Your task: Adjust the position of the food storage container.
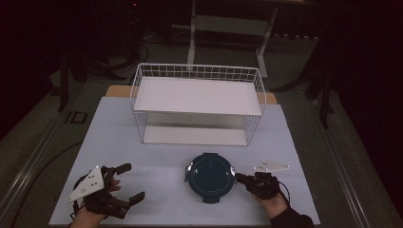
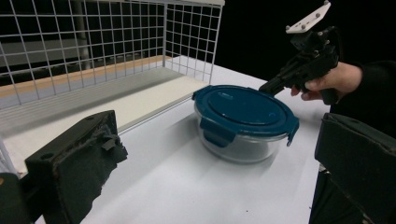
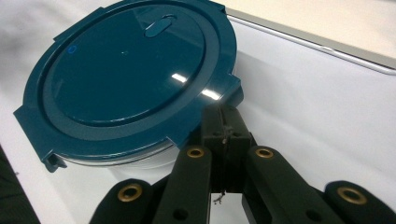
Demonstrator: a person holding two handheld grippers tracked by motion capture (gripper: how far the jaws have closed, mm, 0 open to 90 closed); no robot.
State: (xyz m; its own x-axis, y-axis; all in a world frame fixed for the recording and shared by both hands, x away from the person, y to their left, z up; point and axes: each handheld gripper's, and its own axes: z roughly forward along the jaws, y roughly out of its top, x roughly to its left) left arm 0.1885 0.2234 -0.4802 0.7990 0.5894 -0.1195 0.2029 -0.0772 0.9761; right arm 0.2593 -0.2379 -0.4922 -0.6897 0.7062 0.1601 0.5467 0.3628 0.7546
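Note:
A round glass container with a dark blue clip lid stands at the front middle of the white table. My right gripper comes in from the right with its jaws shut and nothing between them. Its tip rests against the clasp on the lid's right edge. The left gripper view shows that right gripper at the lid's far rim. My left gripper stands open near the front left, well apart from the container, facing it.
A white wire basket with a white shelf board across it stands behind the container, its open side facing the front. Bare table lies between the basket and the container. The floor around the table is dark, with stands and cables.

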